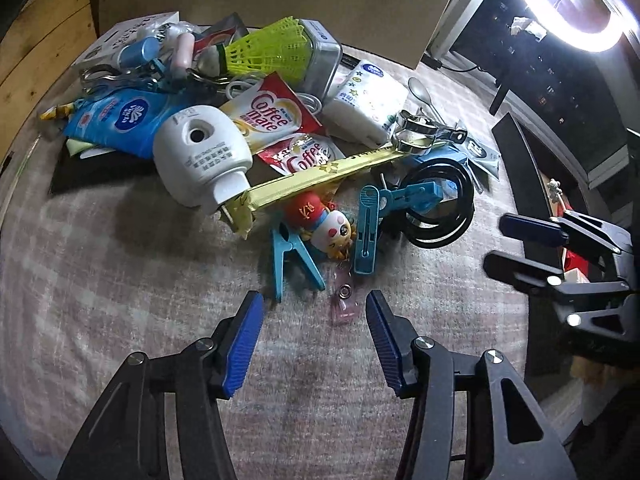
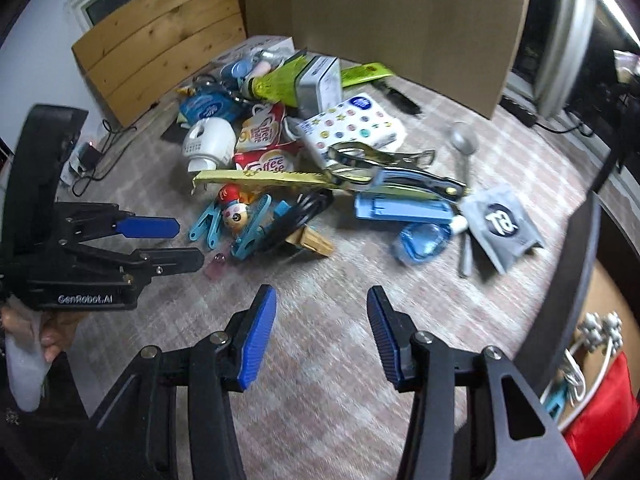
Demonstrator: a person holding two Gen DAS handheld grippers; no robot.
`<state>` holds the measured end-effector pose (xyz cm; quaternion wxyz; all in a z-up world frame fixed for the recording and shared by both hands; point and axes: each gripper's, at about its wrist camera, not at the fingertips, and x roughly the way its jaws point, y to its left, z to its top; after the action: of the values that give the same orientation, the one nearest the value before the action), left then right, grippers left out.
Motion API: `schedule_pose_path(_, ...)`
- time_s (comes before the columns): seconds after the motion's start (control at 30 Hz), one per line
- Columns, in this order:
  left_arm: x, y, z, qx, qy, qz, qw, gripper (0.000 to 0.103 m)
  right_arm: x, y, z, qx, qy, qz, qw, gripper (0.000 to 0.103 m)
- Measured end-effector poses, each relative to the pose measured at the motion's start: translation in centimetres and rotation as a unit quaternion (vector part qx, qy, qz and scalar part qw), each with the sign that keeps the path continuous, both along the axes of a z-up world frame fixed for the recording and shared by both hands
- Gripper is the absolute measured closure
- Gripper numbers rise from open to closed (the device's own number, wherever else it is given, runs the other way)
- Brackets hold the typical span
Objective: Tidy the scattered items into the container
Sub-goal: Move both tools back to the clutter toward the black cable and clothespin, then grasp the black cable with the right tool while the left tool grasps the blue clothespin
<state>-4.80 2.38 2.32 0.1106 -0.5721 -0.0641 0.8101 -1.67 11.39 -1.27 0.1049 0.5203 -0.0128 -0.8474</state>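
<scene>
On the mat, w/ both claws released, we're hovering the left gripper near the pink badge reel, right gripper idle; pile unsorted, next needing a low pinch.

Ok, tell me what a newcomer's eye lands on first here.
The jumbled pile on the checked cloth: a neon yellow shuttlecock at the back, red Coffee mate sachets in the middle, a white plug-in device to their left. Nearer, both open grippers, left gripper and right gripper, hover empty.
</scene>
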Motion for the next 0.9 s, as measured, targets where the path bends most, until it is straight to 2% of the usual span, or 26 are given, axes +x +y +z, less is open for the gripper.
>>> schedule_pose_path(0.1, -0.3, -0.1, -0.2, 0.001, 0.001, 0.004, 1.0000, 0.053, -0.9, -0.5, -0.9, 0.008, -0.004, 0.002, 1.000, 0.062)
schedule_pose_path(0.47, -1.3, -0.2, -0.6, -0.005, 0.000, 0.012, 0.9999, 0.053, -2.6, -0.9, -2.1, 0.004, 0.000, 0.004, 1.000, 0.063)
schedule_pose_path(0.67, -1.9, 0.2, -1.1, -0.036, -0.004, 0.015, 0.9992, 0.070, -3.0, -1.1, -2.4, 0.010, 0.005, 0.008, 1.000, 0.065)
schedule_pose_path(0.73, -2.0, 0.3, -1.1, -0.044, -0.002, 0.015, 0.9989, 0.070, -3.2, -1.0, -2.5, 0.009, 0.004, 0.007, 1.000, 0.067)
schedule_pose_path(0.8, -2.2, 0.2, -1.2, -0.049, -0.001, 0.020, 0.9986, 0.077, -3.4, -0.9, -2.6, 0.008, 0.004, 0.005, 1.000, 0.067)
schedule_pose_path(0.9, -2.4, 0.0, -1.2, -0.055, 0.001, 0.021, 0.9982, 0.077, -3.6, -0.8, -2.7, 0.002, 0.005, 0.004, 1.000, 0.073)
